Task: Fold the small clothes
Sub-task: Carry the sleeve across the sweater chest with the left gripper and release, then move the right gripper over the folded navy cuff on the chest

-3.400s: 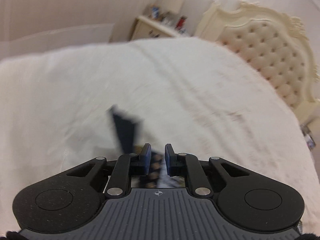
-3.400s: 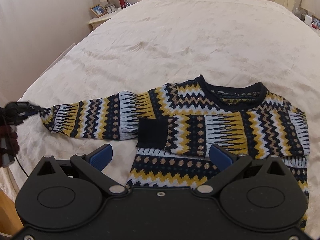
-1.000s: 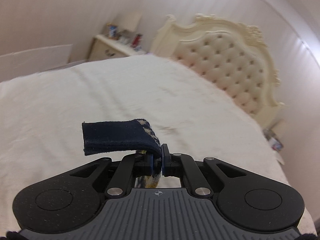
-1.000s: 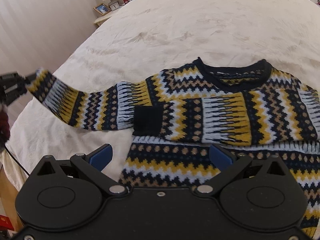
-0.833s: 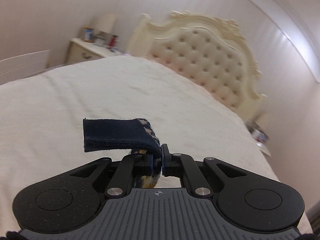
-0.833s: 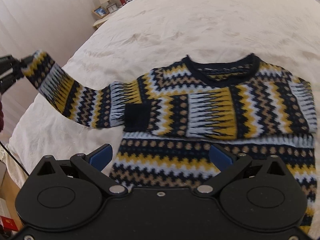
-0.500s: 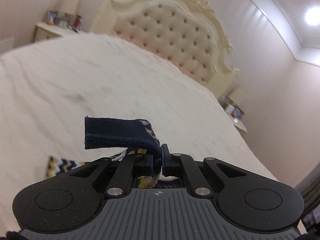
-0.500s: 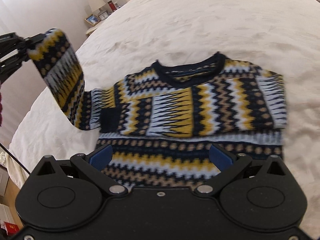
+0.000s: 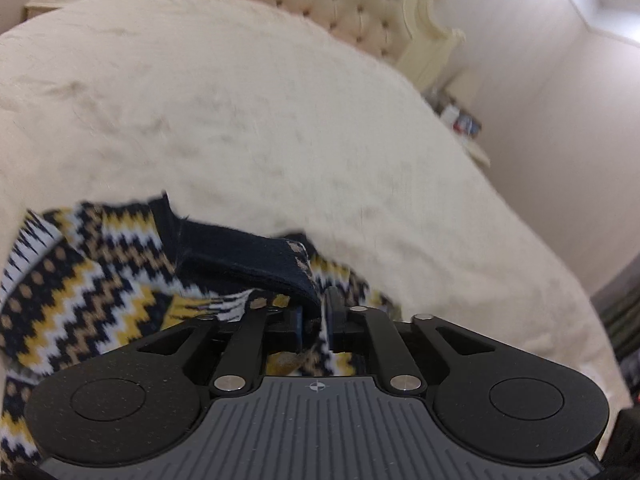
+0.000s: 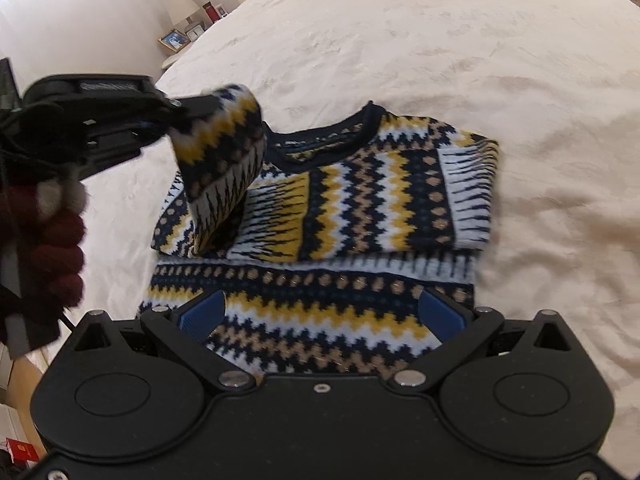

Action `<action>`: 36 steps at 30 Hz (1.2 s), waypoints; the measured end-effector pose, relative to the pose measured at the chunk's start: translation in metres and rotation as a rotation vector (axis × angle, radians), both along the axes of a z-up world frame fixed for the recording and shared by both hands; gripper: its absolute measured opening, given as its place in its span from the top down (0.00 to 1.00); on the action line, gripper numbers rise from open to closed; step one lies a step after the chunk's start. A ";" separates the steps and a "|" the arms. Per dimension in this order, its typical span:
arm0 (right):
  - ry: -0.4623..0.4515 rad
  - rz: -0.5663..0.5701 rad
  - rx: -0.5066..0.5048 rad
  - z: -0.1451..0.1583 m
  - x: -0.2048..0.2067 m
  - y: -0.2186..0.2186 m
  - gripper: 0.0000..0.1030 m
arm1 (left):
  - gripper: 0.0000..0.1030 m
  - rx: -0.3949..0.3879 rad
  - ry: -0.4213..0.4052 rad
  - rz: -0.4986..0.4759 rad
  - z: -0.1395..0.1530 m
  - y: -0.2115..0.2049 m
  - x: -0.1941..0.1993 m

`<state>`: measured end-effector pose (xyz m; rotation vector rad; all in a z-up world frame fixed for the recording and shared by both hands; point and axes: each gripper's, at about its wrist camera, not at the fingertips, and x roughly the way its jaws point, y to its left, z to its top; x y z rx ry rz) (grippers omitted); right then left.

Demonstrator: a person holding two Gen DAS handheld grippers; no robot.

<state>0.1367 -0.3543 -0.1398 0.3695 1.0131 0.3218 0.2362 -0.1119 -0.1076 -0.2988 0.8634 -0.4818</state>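
While the navy, yellow and white zigzag-knit sweater (image 10: 332, 216) lies flat near the foot edge of the cream-covered bed (image 10: 460, 40), the left gripper (image 9: 316, 312) holds its navy-cuffed sleeve (image 9: 244, 256) above the sweater's chest, jaws just eased apart with cloth between. The right gripper (image 10: 322, 314) hovers wide open over the hem.

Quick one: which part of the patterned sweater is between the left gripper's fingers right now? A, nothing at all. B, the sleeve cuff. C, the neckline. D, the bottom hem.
B: the navy cuff of the raised sleeve sits between the left gripper fingers, carried over the sweater body.
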 end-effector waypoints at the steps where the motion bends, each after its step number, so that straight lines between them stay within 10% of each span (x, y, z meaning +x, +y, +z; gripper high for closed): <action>1: 0.003 -0.002 0.001 0.000 -0.001 -0.002 0.00 | 0.59 0.005 0.011 -0.016 -0.003 -0.003 0.000; 8: 0.023 -0.008 0.001 -0.006 -0.002 -0.004 0.00 | 0.24 0.014 0.013 -0.150 -0.003 -0.028 -0.026; 15: 0.038 -0.029 -0.010 -0.011 0.001 0.005 0.00 | 0.16 0.078 -0.016 -0.228 0.000 -0.015 -0.045; 30: -0.004 0.041 -0.171 -0.004 0.068 0.077 0.00 | 0.16 0.391 0.109 0.109 -0.013 0.125 -0.038; 36: 0.013 0.093 -0.245 -0.019 0.095 0.120 0.00 | 0.16 0.402 0.171 0.200 -0.024 0.164 -0.030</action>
